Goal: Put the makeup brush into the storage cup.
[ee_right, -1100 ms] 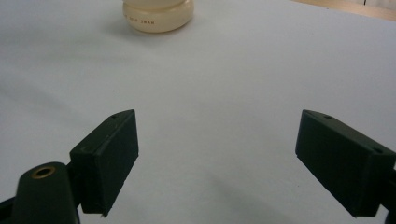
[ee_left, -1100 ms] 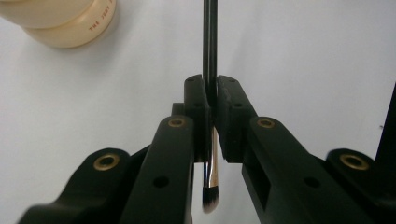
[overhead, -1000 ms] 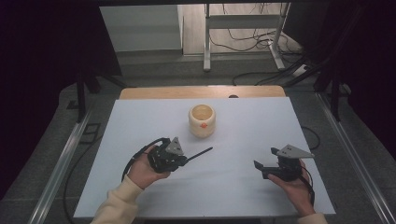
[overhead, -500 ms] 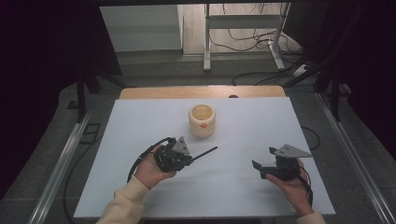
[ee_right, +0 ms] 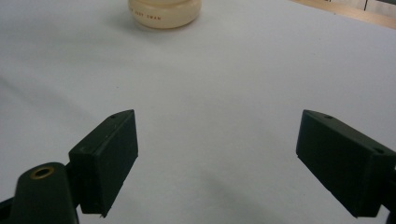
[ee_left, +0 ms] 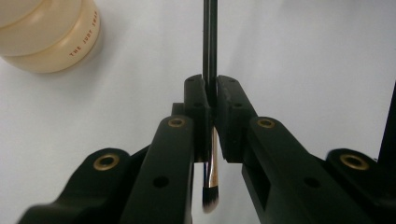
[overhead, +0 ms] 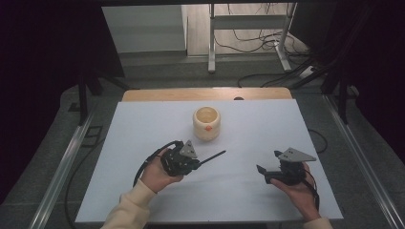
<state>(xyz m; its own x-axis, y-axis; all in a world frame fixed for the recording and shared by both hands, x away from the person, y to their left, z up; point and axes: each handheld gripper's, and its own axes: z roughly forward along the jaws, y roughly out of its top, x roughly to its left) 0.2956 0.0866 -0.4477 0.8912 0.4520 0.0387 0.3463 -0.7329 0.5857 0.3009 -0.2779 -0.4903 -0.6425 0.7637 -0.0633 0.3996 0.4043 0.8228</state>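
1. A slim makeup brush (ee_left: pixel 209 60) is clamped between the left tongs (ee_left: pixel 211 100). Its black handle points away from the hand, and its bristle tip lies back between the jaws, near the palm.
2. In the high view the brush (overhead: pixel 213 157) is held low over the white surface (overhead: pixel 143 124), its handle end aimed toward the right and somewhat toward a cream jar (overhead: pixel 206 123), from which it is well apart.
3. As a judgement: if the brush is meant for the jar, the handle end should be lifted above the rim and lined up over the opening before it is lowered, with the grip kept firm so the thin shaft cannot swivel.
4. The jar stands upright and open; its inside looks pale, and any contents cannot be made out.
5. The right tongs (ee_right: pixel 215 158) are spread wide apart with nothing between them, and are held in the person's hand over the bare surface to the right.
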